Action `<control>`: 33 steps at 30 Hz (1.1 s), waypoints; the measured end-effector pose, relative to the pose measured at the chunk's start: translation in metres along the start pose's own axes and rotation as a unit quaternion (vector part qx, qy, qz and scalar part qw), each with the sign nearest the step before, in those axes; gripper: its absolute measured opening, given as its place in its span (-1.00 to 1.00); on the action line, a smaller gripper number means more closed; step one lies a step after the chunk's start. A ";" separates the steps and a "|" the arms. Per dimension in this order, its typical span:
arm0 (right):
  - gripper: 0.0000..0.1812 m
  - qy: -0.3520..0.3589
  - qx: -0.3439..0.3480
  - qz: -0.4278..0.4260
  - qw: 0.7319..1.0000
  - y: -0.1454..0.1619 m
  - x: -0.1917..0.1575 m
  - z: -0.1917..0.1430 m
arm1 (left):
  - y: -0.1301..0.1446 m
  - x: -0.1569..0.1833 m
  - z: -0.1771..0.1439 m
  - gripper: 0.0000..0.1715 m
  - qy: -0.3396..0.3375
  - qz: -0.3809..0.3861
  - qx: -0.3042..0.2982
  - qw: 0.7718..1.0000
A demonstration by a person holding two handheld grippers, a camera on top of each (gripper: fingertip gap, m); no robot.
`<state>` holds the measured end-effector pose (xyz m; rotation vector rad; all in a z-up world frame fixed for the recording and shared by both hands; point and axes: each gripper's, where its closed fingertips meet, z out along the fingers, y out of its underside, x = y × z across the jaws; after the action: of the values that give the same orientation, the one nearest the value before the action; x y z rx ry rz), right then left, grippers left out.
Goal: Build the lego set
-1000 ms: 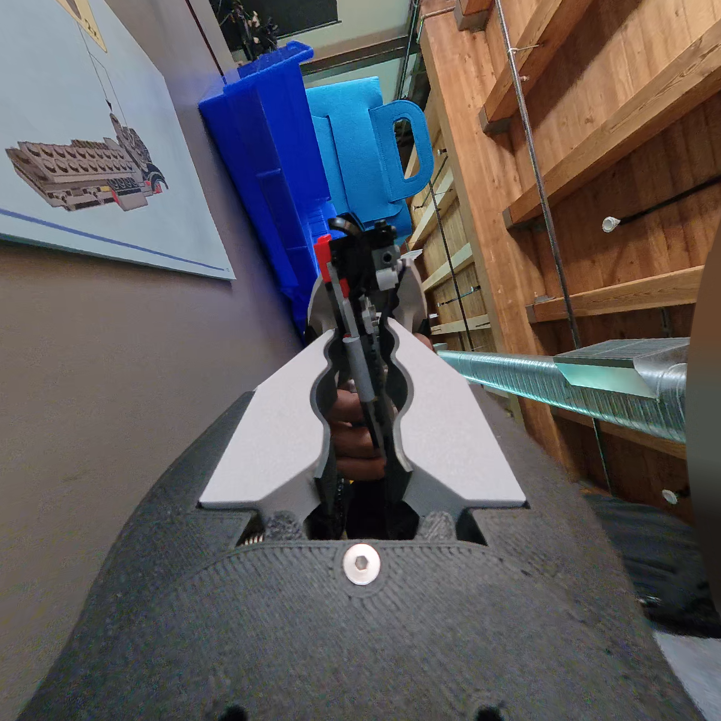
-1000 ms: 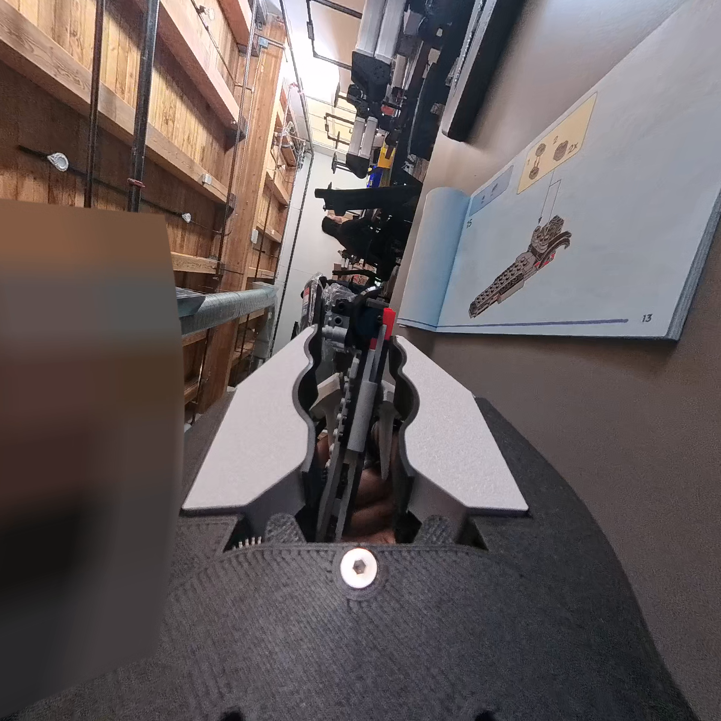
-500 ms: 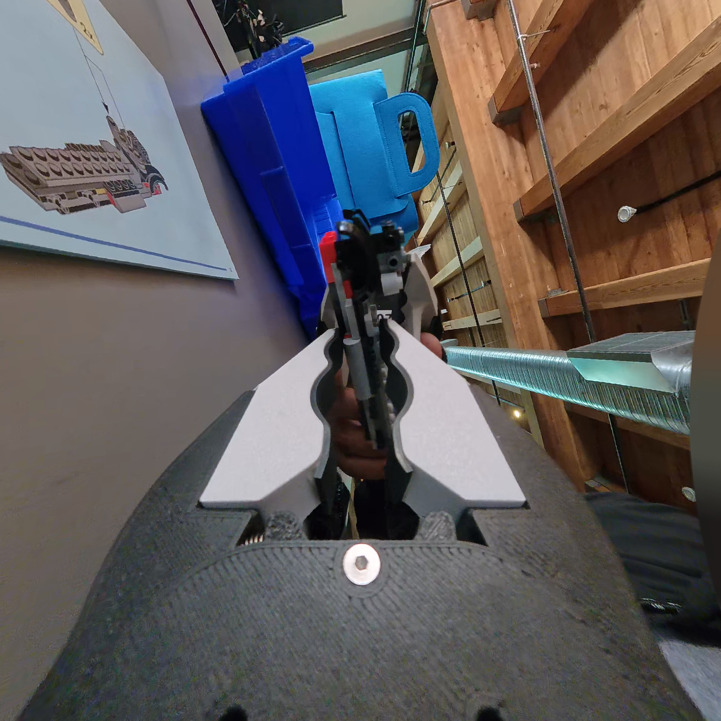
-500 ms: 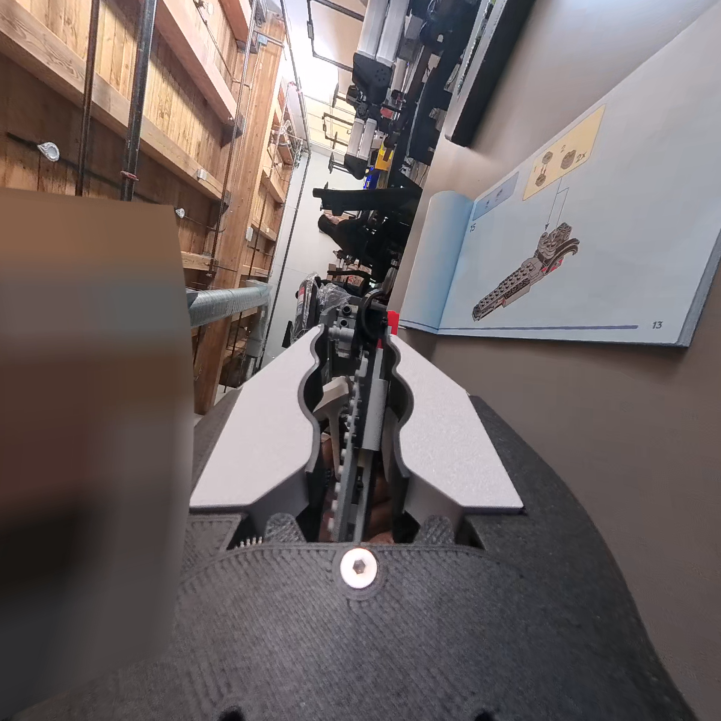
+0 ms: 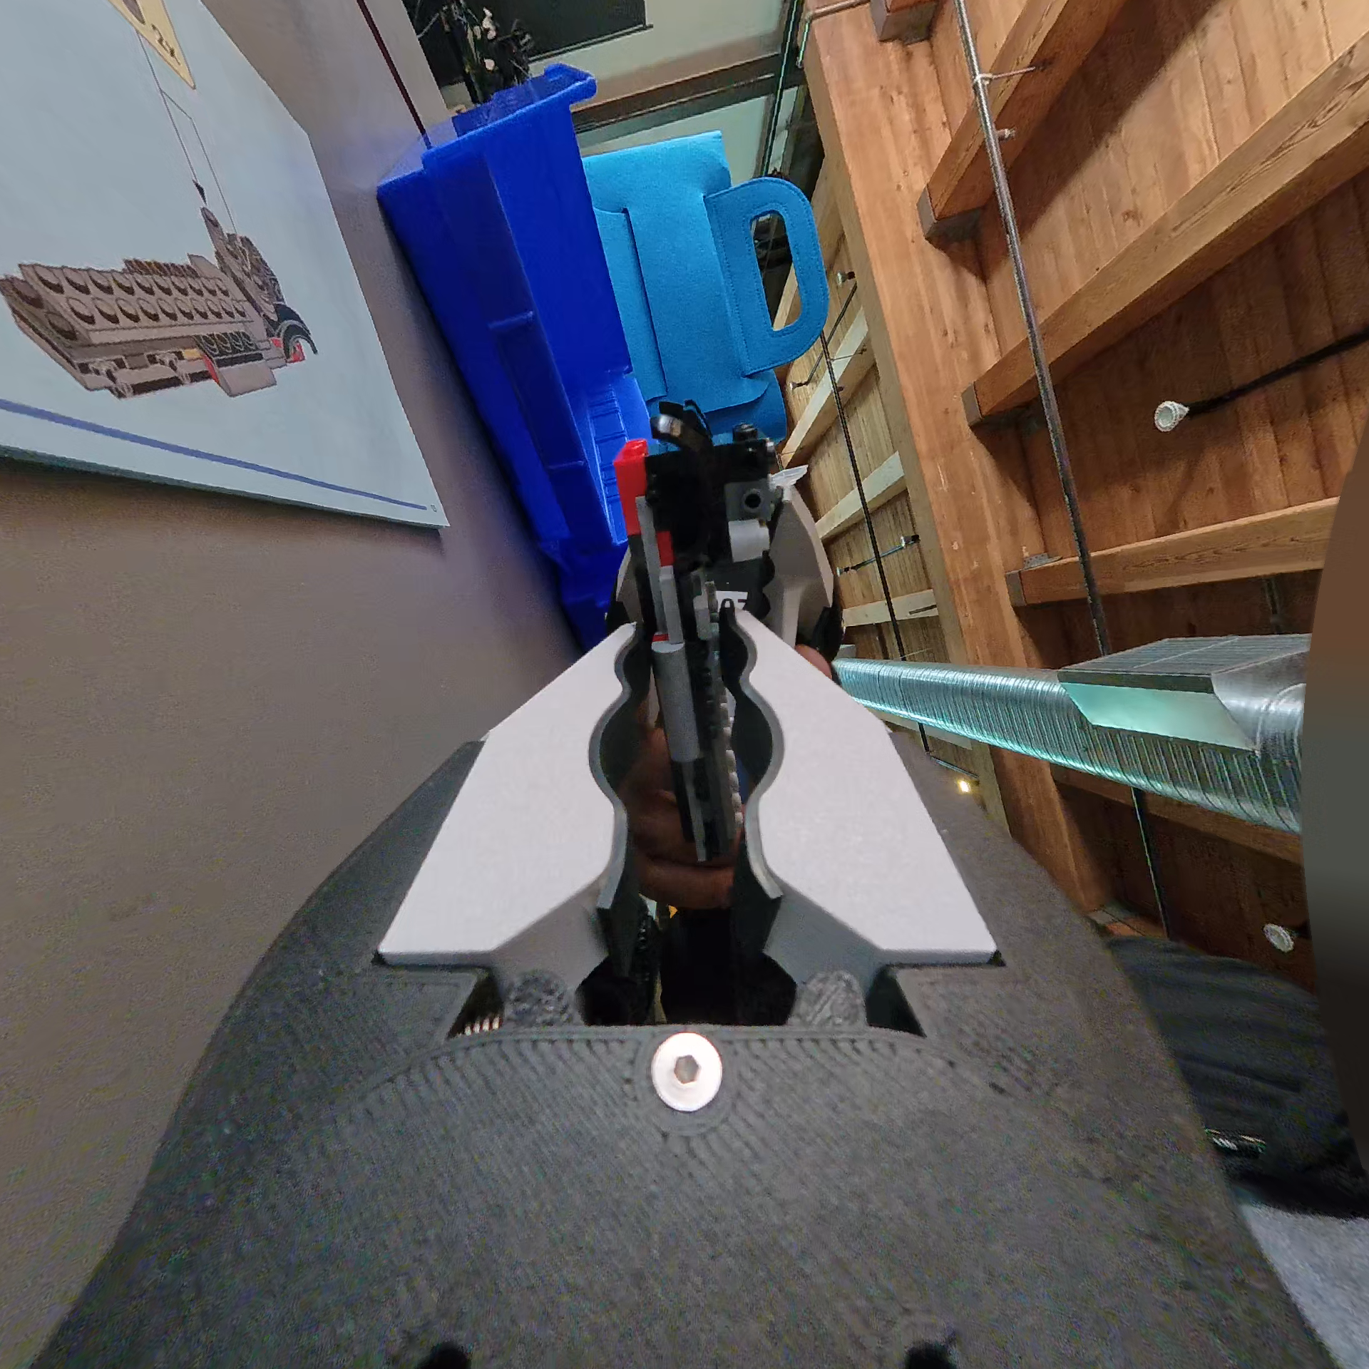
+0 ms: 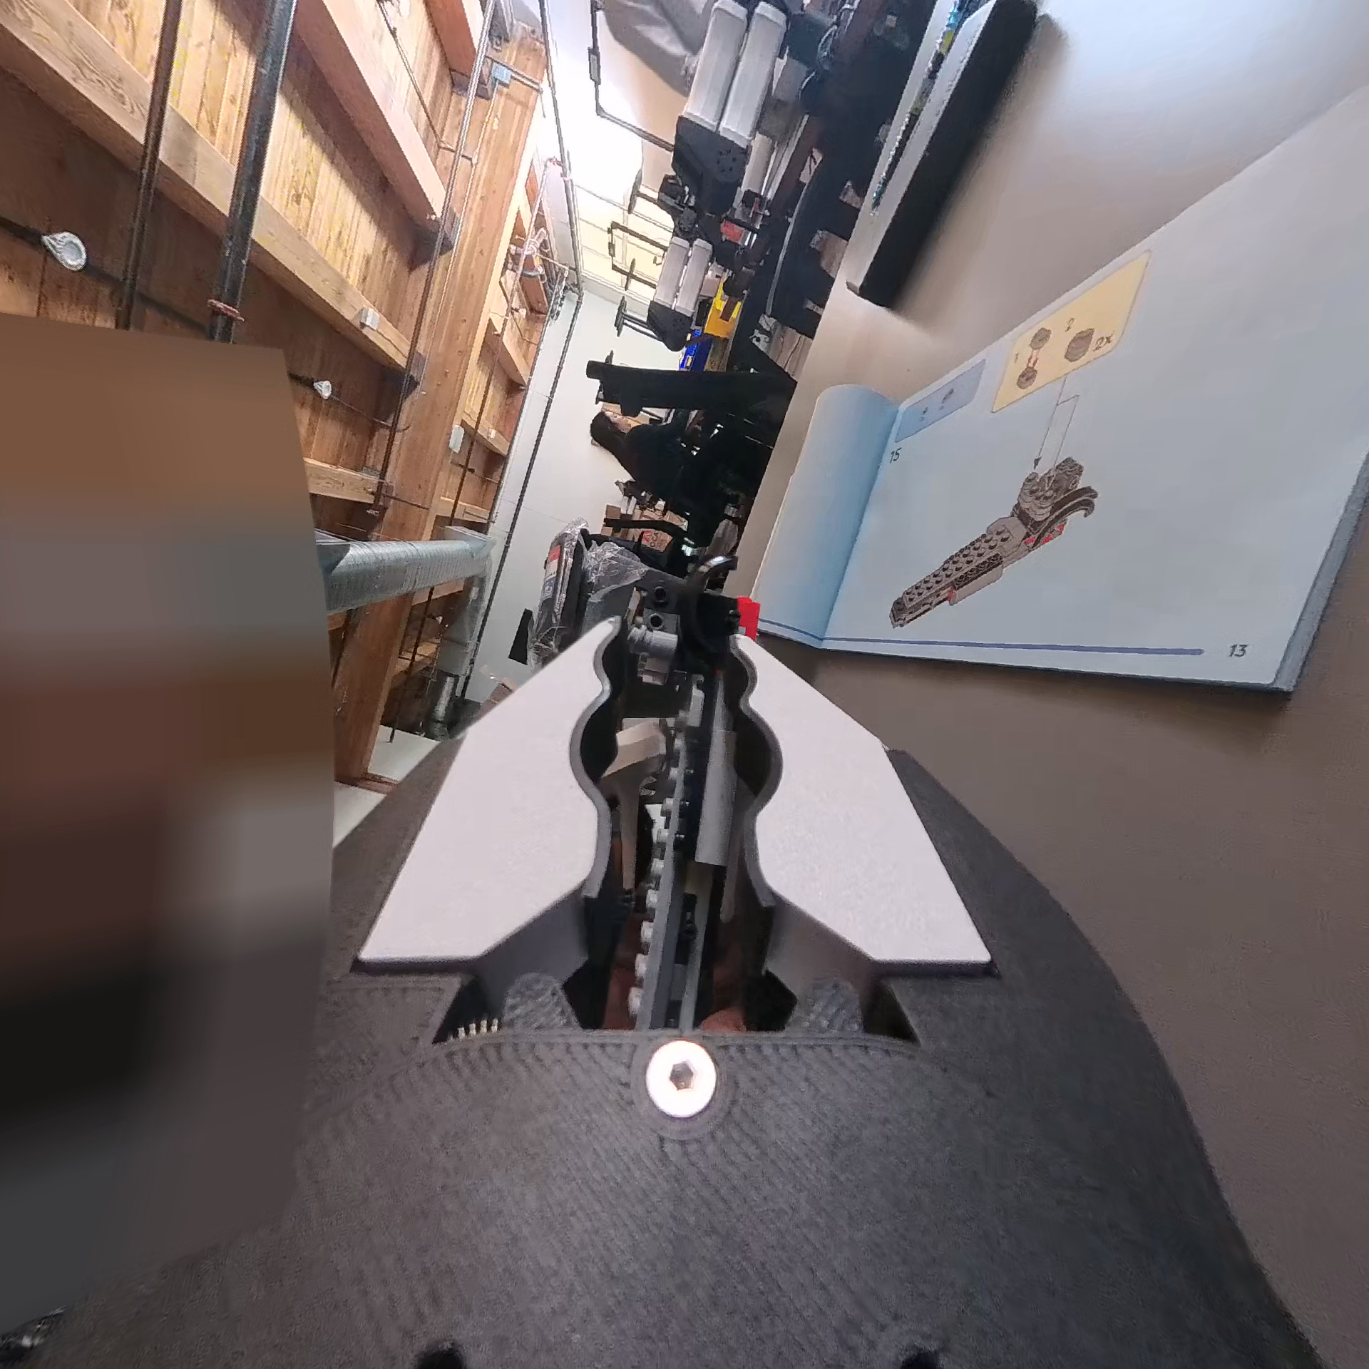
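Observation:
A long grey and black lego model [image 5: 681,711] with a red piece at its far end is held edge-on in the air beside the table. My left gripper [image 5: 685,633] is shut on it. My right gripper [image 6: 678,641] faces the left one and is shut on the same lego model [image 6: 685,800], which runs back between its jaws to the base. The right gripper's grey fingers [image 5: 796,563] show just behind the model in the left wrist view. A hand shows dimly behind the model in both views.
The open instruction booklet [image 6: 1052,518] lies on the brown table [image 6: 1111,852]; it also shows in the left wrist view [image 5: 148,296]. A blue bin [image 5: 511,296] and a light blue felt bag [image 5: 689,244] stand at the table's end. Wooden shelving [image 5: 1111,296] and a metal duct [image 5: 1037,718] are across the room. The tips of both grippers are at nearly the same place.
The lego model has slid deeper between the right gripper's jaws and straightened. Both grippers have kept their hold, with only small drifts of the views.

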<state>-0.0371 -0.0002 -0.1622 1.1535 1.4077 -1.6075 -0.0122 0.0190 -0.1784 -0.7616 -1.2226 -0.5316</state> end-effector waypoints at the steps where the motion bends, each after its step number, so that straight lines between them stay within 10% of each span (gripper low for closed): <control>1: -0.71 -0.002 0.001 0.000 1.000 0.000 0.000 0.000 | 0.000 0.000 0.000 -0.78 0.001 -0.001 0.001 1.000; 33: -0.73 0.019 0.006 -0.053 0.998 0.003 0.003 0.000 | 0.001 0.000 0.000 -0.78 0.003 -0.006 -0.005 1.000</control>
<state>-0.0357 -0.0002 -0.1655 1.1388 1.5085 -1.6764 -0.0112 0.0196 -0.1787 -0.7606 -1.2196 -0.5489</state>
